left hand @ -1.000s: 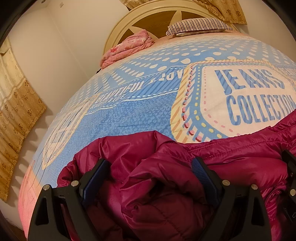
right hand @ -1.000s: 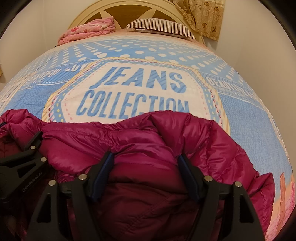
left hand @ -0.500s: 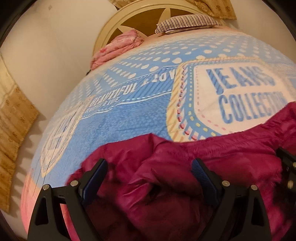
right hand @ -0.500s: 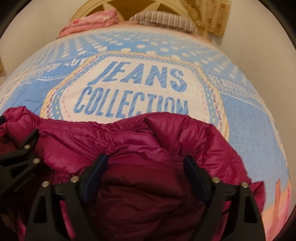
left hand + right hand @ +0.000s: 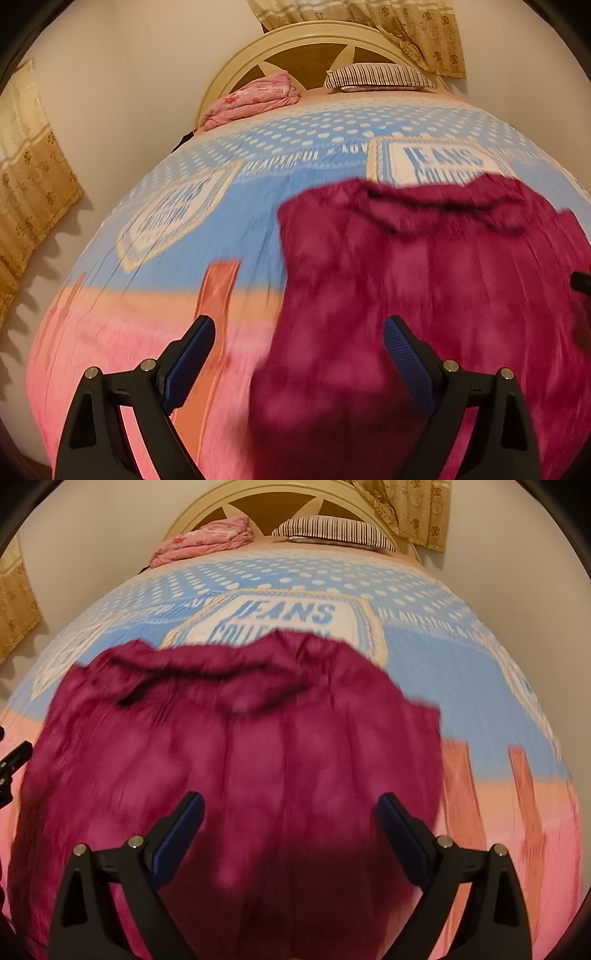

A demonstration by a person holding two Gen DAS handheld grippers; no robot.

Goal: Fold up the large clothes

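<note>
puffy magenta jacket [image 5: 236, 746] spread on printed bedspread [image 5: 461, 672].

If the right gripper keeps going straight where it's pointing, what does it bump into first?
Probably the magenta puffer jacket lying on the bed: it fills the view between the open fingers of the right gripper. Blur leaves the depth uncertain.
</note>
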